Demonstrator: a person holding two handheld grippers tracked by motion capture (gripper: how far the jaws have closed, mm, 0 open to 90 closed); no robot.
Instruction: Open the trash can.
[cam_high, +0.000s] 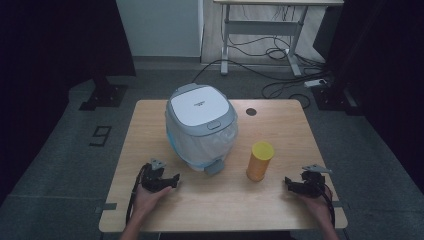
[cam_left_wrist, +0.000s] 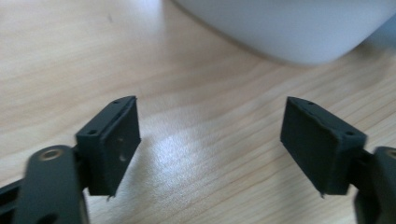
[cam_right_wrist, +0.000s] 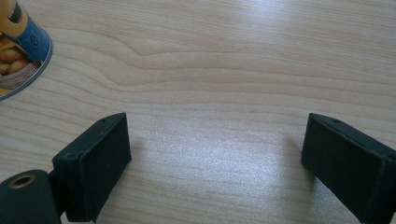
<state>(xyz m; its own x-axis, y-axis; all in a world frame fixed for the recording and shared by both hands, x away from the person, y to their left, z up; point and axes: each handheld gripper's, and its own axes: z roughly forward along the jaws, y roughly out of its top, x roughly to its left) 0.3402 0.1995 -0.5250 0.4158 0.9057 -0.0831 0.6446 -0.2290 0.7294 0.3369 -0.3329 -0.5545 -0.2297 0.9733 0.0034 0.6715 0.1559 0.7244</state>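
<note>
A white and grey lidded bin (cam_high: 201, 125) with a clear bag liner stands mid-table, lid down. To its right stands a yellow snack can (cam_high: 260, 160); its printed base (cam_right_wrist: 21, 46) shows at the upper left of the right gripper view. My left gripper (cam_high: 175, 180) rests on the table at the front left, jaws wide apart over bare wood (cam_left_wrist: 210, 135), with the bin's rounded body (cam_left_wrist: 289, 28) just ahead. At the front right lies my right gripper (cam_high: 287, 182), open as well (cam_right_wrist: 215, 149), nothing between its pads.
The wooden table (cam_high: 150, 125) has a round cable hole (cam_high: 251, 111) at the back right. Beyond it stand a desk frame (cam_high: 260, 30) and loose cables (cam_high: 285, 85) on the floor. Bare wood lies between the two grippers along the front edge.
</note>
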